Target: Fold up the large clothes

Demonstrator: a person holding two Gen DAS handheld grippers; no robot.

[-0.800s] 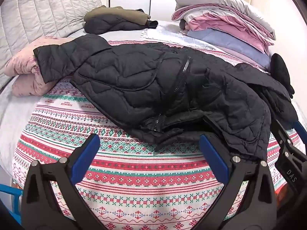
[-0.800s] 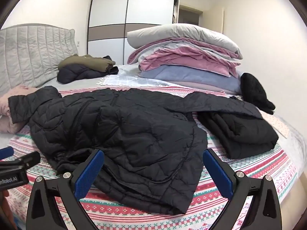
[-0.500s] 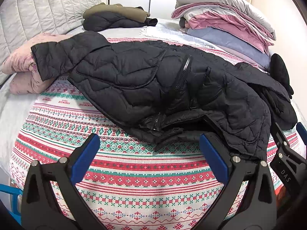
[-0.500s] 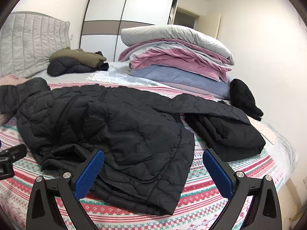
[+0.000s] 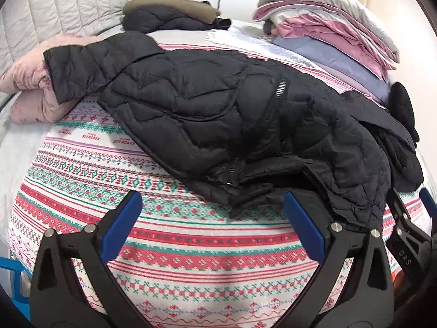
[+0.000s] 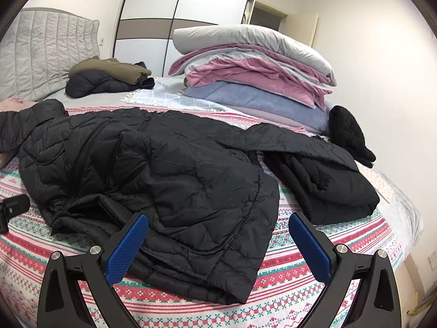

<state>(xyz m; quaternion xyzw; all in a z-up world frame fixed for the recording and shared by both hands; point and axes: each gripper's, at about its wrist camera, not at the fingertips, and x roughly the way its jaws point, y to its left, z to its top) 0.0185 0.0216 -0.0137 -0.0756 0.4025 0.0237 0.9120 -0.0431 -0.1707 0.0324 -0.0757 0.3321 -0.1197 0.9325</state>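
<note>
A black quilted jacket [image 5: 218, 114] lies spread on the patterned red, green and white blanket [image 5: 191, 259] on the bed, zipper up, one sleeve reaching left over pink bedding. It also shows in the right wrist view [image 6: 169, 180]. My left gripper [image 5: 213, 232] is open and empty, just short of the jacket's near hem. My right gripper [image 6: 218, 248] is open and empty, over the jacket's near right hem. The right gripper shows at the left wrist view's right edge [image 5: 404, 235].
A folded black garment [image 6: 327, 186] lies right of the jacket. A stack of folded quilts [image 6: 259, 76] stands at the back right, a black hat [image 6: 347, 134] beside it. Folded olive and dark jackets [image 6: 106, 79] lie near the grey headboard [image 6: 46, 52]. Pink bedding [image 5: 32, 82] sits left.
Both grippers have moved closer to the jacket's near hem and a little lower. Both stay open. The jacket has not moved.
</note>
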